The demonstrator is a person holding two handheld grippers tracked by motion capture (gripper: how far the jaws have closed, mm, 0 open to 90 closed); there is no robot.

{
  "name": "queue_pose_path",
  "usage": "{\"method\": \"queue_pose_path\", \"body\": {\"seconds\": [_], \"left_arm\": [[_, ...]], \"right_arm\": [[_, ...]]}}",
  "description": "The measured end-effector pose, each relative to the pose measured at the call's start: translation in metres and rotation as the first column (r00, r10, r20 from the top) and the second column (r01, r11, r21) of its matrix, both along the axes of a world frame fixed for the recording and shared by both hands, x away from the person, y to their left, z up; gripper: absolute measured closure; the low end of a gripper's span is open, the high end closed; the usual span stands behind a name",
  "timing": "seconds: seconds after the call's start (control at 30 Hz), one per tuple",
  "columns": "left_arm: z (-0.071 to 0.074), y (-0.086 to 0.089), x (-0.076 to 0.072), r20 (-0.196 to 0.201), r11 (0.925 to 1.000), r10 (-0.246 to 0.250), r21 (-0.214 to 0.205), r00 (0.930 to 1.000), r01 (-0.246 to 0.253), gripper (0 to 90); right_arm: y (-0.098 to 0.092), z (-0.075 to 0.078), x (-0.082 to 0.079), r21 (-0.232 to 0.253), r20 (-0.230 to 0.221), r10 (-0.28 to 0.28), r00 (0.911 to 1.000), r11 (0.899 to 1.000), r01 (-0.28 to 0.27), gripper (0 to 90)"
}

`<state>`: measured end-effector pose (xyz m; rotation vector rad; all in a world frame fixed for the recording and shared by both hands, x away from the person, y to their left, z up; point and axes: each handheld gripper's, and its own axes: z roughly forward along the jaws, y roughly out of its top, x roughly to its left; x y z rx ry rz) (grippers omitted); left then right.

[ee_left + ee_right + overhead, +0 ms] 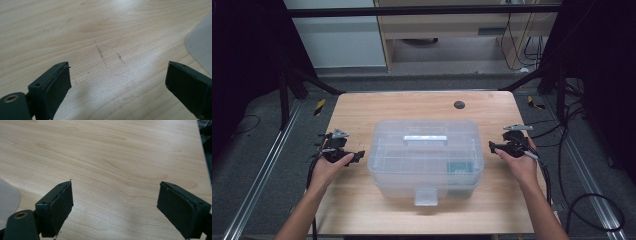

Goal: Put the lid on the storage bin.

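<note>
**Both grippers wide open beside the clear storage box**

From the high view I see the wooden table (362, 200) as the biggest thing in front of me, pale grain, with a small dark round mark (459, 105) near its 12 o'clock edge. At the centre of it sits the clear plastic storage box (426, 157), lid on, a clear handle (425, 137) lying flat across the top and a latch tab (426, 196) hanging at its 6 o'clock side. Through the lid I make out a gridded tray of compartments, and in the 4 o'clock corner a small teal-coloured item (458, 168); I cannot tell what it is. I read no label or writing on the box.

My left gripper (357, 156) is at 9 o'clock of the box, just beside its wall and not touching. In the left gripper view the jaws stand far apart with nothing but bare wood between them, and a blurred corner of the box (202, 45) shows at 3 o'clock.

My right gripper (492, 147) is at 3 o'clock of the box, just beside it. In the right gripper view the jaws stand equally wide, holding nothing, wood grain between them, with a pale edge of the box (7, 200) at 9 o'clock.
</note>
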<state>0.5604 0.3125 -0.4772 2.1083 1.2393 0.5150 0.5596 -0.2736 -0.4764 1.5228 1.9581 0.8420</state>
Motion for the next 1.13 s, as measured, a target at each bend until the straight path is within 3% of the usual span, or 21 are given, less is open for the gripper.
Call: {"method": "queue_pose_path", "body": {"seconds": [0.1, 0.3, 0.43, 0.53, 0.57, 0.8, 1.07, 1.13], "left_arm": [[-0.009, 0.003, 0.004, -0.009, 0.9999, 0.012, -0.003, 0.9999, -0.012, 5.4], [-0.022, 0.006, 0.008, -0.026, 0.9993, 0.034, -0.016, 0.9991, -0.035, 5.4], [-0.025, 0.004, 0.008, -0.002, 0.9993, 0.037, -0.007, 0.9993, -0.037, 3.9], [-0.028, 0.003, 0.008, 0.013, 0.9993, 0.036, -0.002, 0.9992, -0.036, 1.9], [-0.03, 0.003, 0.008, 0.036, 0.9992, 0.039, -0.014, 0.9986, -0.038, 1.2], [-0.03, 0.003, 0.008, 0.034, 0.9989, 0.045, -0.011, 0.9984, -0.045, 0.0], [-0.03, 0.003, 0.008, 0.031, 0.9987, 0.048, -0.015, 0.9983, -0.048, 0.0], [-0.03, 0.002, 0.006, 0.03, 0.9974, 0.07, -0.015, 0.9971, -0.07, 0.0]], "right_arm": [[-0.003, -0.009, 0.006, 0.036, -0.019, -0.028, 0.9994, 0.999, 0.029, 11.8], [-0.004, -0.021, 0.013, 0.05, -0.046, -0.074, 0.9962, 0.996, 0.077, 10.4], [-0.003, -0.028, 0.015, 0.052, -0.066, -0.104, 0.9924, 0.993, 0.108, 9.2], [-0.001, -0.03, 0.015, 0.037, -0.057, -0.105, 0.9928, 0.994, 0.107, 8.1], [-0.001, -0.031, 0.015, 0.022, -0.052, -0.101, 0.9935, 0.995, 0.102, 7.7], [-0.001, -0.035, 0.012, 0.013, -0.016, -0.081, 0.9966, 0.997, 0.081, 3.6], [-0.001, -0.035, 0.012, 0.019, -0.03, -0.088, 0.9957, 0.996, 0.089, 0.3], [-0.002, -0.035, 0.012, 0.015, -0.029, -0.086, 0.9959, 0.996, 0.087, 0.3]]}}
